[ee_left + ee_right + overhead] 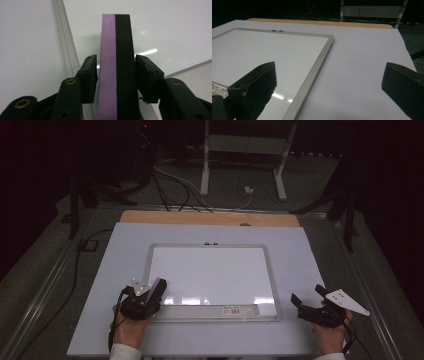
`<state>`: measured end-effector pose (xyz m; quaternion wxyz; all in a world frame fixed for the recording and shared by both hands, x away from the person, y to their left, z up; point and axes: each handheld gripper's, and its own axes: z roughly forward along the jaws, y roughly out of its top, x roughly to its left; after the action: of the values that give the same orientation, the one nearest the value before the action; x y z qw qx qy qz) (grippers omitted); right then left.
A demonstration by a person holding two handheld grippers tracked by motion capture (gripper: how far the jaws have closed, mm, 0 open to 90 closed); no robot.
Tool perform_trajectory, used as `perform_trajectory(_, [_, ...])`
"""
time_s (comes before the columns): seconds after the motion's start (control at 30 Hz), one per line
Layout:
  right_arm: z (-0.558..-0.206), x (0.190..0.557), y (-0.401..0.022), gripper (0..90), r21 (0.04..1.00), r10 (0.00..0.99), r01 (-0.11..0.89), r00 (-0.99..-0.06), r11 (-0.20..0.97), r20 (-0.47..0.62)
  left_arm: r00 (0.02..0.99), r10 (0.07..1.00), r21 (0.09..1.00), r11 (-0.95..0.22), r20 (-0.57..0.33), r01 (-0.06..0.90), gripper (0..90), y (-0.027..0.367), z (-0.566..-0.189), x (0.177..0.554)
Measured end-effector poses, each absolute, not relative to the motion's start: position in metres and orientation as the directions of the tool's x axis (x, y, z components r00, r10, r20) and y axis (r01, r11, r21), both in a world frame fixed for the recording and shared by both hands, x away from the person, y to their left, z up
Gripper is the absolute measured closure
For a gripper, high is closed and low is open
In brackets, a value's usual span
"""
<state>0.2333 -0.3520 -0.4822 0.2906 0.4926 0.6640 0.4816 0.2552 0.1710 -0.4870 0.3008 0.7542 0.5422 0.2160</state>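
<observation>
A blank whiteboard (212,270) with a silver frame lies flat on the white tabletop (300,250). My left gripper (156,287) hovers over the board's near left corner, shut on an eraser (158,284) with a purple side and a black felt side. In the left gripper view the eraser (116,62) stands on edge between the two black jaws, above the board's left frame (66,50). My right gripper (308,296) rests open on the table just right of the board's near right corner. The right gripper view looks past the wide-apart jaws at the board's right frame (315,65).
A barcode label (233,309) is stuck on the board's near frame. A wooden strip (210,217) edges the table's far side. Beyond it, on the dark floor, stand white stand legs (205,170) and loose cables (170,185).
</observation>
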Motion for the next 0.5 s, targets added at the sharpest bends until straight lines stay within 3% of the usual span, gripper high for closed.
perform_trajectory(0.2, [-0.482,0.233,-0.352,0.1,0.926,0.934,0.373,-0.345,0.049,0.089,0.303,0.953,0.709,-0.223,0.013,0.669,46.5,0.170,-0.483,0.259])
perform_trajectory(0.5, [-0.482,0.233,-0.352,0.1,0.926,0.934,0.374,-0.345,0.051,0.088,0.360,0.933,0.802,-0.198,-0.022,0.563,25.3,0.175,-0.468,0.264])
